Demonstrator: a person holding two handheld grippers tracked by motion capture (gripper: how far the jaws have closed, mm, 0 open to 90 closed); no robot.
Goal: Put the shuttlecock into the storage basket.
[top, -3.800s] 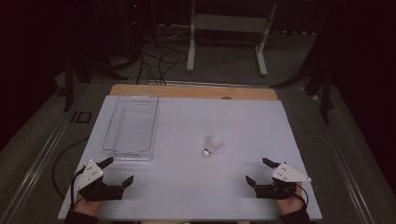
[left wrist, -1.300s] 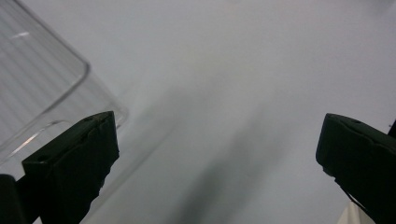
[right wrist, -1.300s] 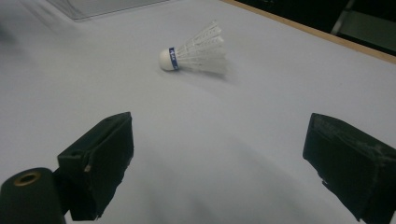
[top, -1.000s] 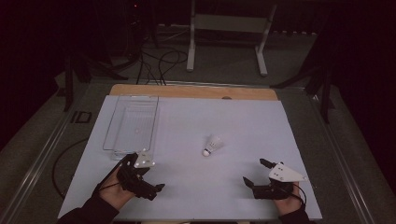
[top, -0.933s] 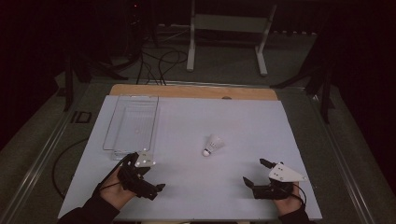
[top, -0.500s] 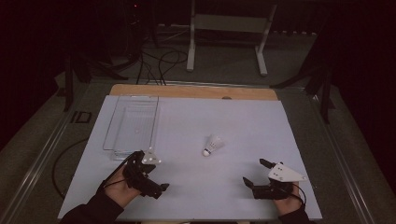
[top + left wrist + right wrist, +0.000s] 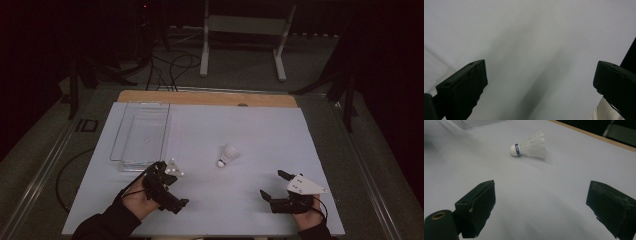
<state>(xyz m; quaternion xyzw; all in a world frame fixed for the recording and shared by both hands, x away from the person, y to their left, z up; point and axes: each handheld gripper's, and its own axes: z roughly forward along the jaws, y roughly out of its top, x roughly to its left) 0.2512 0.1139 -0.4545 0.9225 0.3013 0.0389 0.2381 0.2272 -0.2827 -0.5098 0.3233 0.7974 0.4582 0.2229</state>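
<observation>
The left gripper point(image 7: 172, 192) sat tilted just off the clear tray point(image 7: 142, 135), fingers point(image 7: 464, 85) spread wide over bare white bench point(image 7: 260, 135). The right gripper point(image 7: 273, 186) rested low near the front edge, fingers point(image 7: 477, 200) wide too. The shuttlecock point(image 7: 227, 156) lay on its side between them, well ahead of both, open bench around it.

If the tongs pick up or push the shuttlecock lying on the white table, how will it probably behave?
The shuttlecock lies on its side, so a push would probably swing it in an arc around its rounded cork tip rather than slide it straight. Its thin white feather skirt looks light and probably easy to crush; a gentle grip near the cork seems safer. The right tongs are open facing it.
</observation>
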